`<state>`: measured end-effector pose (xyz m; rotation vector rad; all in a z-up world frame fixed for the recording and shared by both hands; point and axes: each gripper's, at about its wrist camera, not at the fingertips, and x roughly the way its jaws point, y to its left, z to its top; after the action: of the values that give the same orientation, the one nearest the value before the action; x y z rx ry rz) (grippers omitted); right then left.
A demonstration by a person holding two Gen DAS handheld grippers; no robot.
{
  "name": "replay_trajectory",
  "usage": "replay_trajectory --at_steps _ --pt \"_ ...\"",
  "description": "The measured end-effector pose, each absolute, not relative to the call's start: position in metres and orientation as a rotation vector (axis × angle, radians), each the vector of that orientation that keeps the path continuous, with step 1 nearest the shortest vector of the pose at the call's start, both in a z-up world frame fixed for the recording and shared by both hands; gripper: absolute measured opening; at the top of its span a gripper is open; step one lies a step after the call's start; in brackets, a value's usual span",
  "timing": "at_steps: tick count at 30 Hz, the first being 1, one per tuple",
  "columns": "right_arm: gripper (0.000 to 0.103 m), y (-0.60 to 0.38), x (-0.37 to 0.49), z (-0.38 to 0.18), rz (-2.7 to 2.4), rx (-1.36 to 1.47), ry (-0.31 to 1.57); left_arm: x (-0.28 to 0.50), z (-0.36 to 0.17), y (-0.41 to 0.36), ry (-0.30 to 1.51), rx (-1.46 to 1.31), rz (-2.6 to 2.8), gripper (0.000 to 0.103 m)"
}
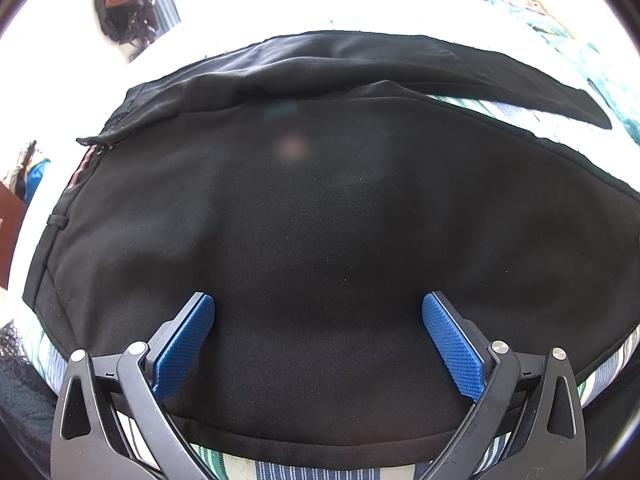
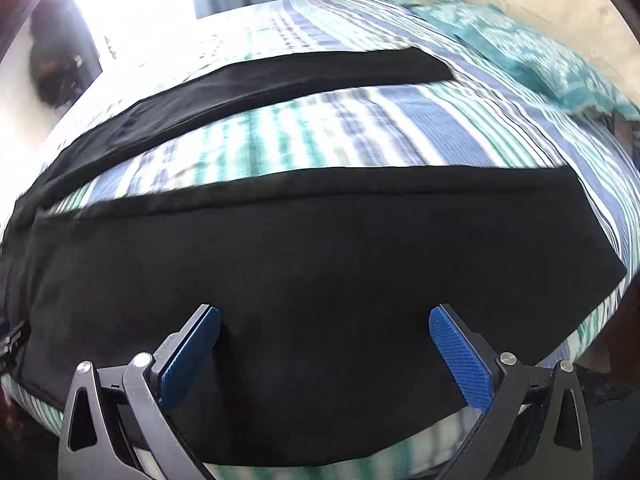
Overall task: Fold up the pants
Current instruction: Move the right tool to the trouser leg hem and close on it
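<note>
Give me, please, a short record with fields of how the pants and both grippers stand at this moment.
garment: black pants, spread flat
surface: striped bedsheet
legs: apart, sheet showing between near leg and far leg
waist end: zipper at the left in the left wrist view
left gripper: open, over the pants, holding nothing
right gripper: open, over the near leg, holding nothing
folding: none visible yet
</note>
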<state>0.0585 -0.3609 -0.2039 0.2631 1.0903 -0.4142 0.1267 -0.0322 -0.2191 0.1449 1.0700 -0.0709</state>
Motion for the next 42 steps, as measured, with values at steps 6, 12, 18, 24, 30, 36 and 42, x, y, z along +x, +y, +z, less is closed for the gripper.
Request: replay_trajectory --at_steps 6,12,18,24,30,36,42 --pt "0.103 -0.498 0.028 -0.205 -0.683 0.371 1.084 0.129 -0.220 -0.032 1.079 0.134 -0.057 0.103" --pt "0.103 -0.506 -0.008 -0.156 -0.724 0.495 0.760 0.140 -0.206 -0.024 1.128 0.066 -0.047 0.102" --pt "0.103 -0.467 0.011 -0.126 -0.587 0.324 0.655 0.199 -0.153 -0.008 1.006 -0.021 -0.019 0.102" --pt "0.103 -0.429 0.040 -0.131 -0.450 0.213 0.737 0.295 -0.150 0.021 0.937 -0.078 0.121 0.103" --pt "0.103 -0.466 0.115 -0.116 -0.286 0.269 0.796 0.340 -0.234 0.069 1.004 -0.085 0.281 0.103" --pt "0.103 -0.589 0.234 -0.152 -0.364 0.304 1.053 0.335 -0.236 0.066 0.936 -0.051 0.293 0.102" --pt "0.097 -0.656 0.330 -0.185 -0.392 0.526 1.102 0.325 -0.238 0.058 0.919 -0.034 0.303 0.102"
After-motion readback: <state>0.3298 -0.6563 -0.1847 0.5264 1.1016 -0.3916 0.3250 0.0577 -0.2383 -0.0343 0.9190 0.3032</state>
